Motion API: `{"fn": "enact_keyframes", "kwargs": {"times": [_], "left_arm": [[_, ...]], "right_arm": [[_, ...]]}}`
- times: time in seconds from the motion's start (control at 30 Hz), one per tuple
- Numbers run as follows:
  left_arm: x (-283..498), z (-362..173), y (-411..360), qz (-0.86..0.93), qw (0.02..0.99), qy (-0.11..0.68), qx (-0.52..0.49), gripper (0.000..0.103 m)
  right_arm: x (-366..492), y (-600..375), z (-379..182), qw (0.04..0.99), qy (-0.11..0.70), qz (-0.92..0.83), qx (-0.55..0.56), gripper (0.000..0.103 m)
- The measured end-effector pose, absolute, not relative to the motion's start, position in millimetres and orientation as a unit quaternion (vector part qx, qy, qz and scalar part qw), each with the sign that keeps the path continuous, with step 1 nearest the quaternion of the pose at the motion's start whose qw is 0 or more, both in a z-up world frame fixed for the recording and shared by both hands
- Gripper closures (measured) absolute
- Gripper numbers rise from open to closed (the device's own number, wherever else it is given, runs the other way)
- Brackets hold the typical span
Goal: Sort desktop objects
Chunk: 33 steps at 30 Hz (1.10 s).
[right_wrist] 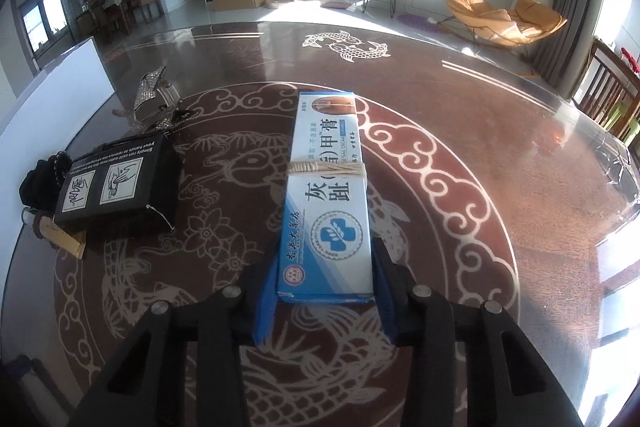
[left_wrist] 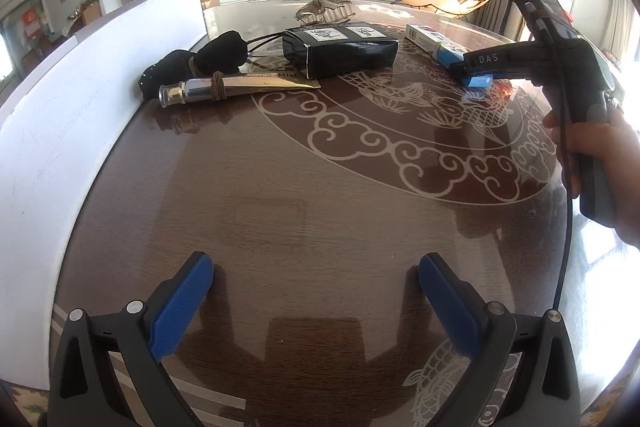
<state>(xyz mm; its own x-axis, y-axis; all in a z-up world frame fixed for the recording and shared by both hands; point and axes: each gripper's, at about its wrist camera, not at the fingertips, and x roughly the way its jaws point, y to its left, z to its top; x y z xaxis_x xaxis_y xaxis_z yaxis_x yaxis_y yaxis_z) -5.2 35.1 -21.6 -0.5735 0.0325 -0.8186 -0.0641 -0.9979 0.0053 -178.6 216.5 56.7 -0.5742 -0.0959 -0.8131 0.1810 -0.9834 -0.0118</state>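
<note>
Tabletop (right_wrist: 460, 187); blue box (right_wrist: 328, 211) within right gripper (right_wrist: 324, 291)

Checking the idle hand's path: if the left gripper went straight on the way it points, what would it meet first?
Probably the bare table top: the open left gripper tilts down at it, and nothing lies between its fingers. The gold tube lies farther off.

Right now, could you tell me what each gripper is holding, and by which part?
The right gripper clamps the blue-and-white box by its near end, across its long sides. The left gripper holds nothing.
</note>
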Motion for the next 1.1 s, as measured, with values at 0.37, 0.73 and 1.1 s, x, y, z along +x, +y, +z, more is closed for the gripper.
{"fn": "enact_keyframes", "kwargs": {"times": [0.37, 0.73, 1.1], "left_arm": [[-4.8, -21.5, 35.1, 0.887, 0.027, 0.017, -0.461, 0.000], [-6.8, -22.7, 35.0, 0.887, 0.028, 0.017, -0.460, 0.000], [-5.8, -22.4, 34.9, 0.887, 0.028, 0.017, -0.460, 0.000]], "right_arm": [[-34.2, 236.0, 53.9, 0.116, 0.066, -0.883, 0.449, 0.060], [-10.3, 242.6, 50.2, 0.105, 0.057, -0.886, 0.448, 0.012], [-10.6, 241.0, 48.6, 0.109, 0.059, -0.887, 0.446, 0.010]]}}
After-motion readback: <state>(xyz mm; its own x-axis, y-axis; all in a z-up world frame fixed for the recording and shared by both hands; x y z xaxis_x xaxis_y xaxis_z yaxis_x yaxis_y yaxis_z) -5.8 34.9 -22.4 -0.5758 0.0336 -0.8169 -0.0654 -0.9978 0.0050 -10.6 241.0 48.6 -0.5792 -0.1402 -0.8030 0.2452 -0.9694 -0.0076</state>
